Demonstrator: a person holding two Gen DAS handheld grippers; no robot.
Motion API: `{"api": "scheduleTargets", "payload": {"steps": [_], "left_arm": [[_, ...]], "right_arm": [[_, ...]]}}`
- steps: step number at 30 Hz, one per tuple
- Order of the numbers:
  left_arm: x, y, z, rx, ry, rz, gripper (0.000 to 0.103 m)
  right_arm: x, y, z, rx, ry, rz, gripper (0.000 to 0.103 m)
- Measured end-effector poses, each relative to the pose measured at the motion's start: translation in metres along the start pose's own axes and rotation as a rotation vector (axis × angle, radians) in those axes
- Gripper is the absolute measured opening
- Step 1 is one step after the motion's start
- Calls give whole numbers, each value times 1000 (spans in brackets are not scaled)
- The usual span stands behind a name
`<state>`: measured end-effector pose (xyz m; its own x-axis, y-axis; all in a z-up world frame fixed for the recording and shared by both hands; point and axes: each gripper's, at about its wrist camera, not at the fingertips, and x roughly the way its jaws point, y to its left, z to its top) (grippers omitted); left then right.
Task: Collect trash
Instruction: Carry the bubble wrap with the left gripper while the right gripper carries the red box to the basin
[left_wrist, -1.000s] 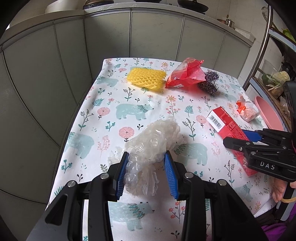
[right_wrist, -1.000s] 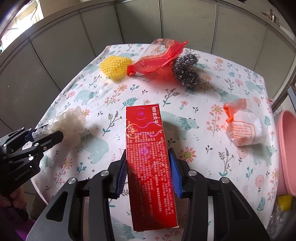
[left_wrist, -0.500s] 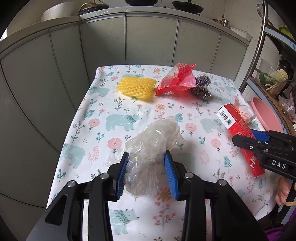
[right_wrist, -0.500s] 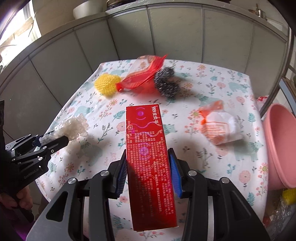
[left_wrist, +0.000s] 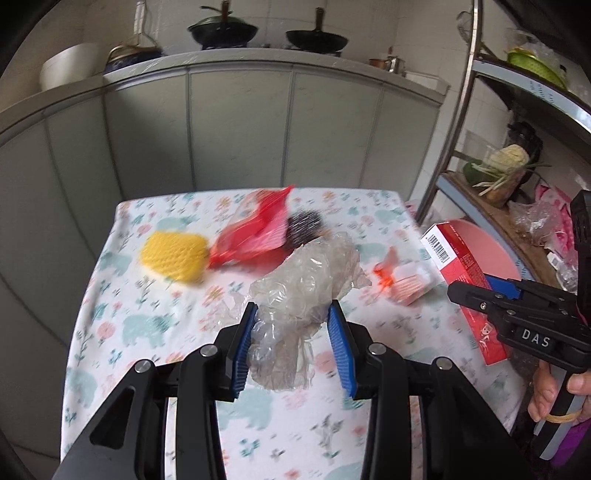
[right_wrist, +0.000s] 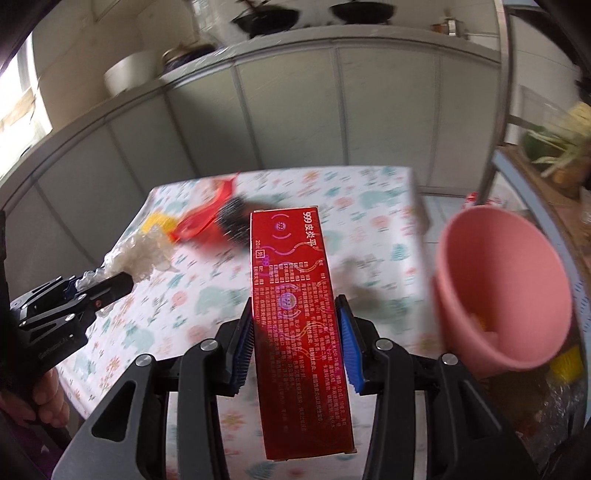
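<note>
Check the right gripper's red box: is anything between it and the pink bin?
Nothing visible. The right gripper holds the red box above the table, and the pink bin stands open just to its right past the table edge, with only open air between them. The other trash lies to the left.

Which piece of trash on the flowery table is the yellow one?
The yellow mesh pad, at the left of the table, beside the red plastic bag. Nothing else there is yellow.

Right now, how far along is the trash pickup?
Done: some bits already lie in the pink bin. In hand: left gripper holds the crumpled plastic, right gripper the red box. Left on the table: yellow net, red bag, scourer, white wrapper.
</note>
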<state>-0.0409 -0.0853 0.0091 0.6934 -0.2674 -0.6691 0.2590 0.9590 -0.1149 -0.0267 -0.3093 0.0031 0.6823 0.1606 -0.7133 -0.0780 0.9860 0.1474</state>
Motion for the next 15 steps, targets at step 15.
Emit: {"api": "scheduleTargets", "payload": {"steps": [15], "left_arm": [[45,-124,59,156,-54,-234,38]], "right_arm": [[-27,-128,9,218,-103,-215,42]]}}
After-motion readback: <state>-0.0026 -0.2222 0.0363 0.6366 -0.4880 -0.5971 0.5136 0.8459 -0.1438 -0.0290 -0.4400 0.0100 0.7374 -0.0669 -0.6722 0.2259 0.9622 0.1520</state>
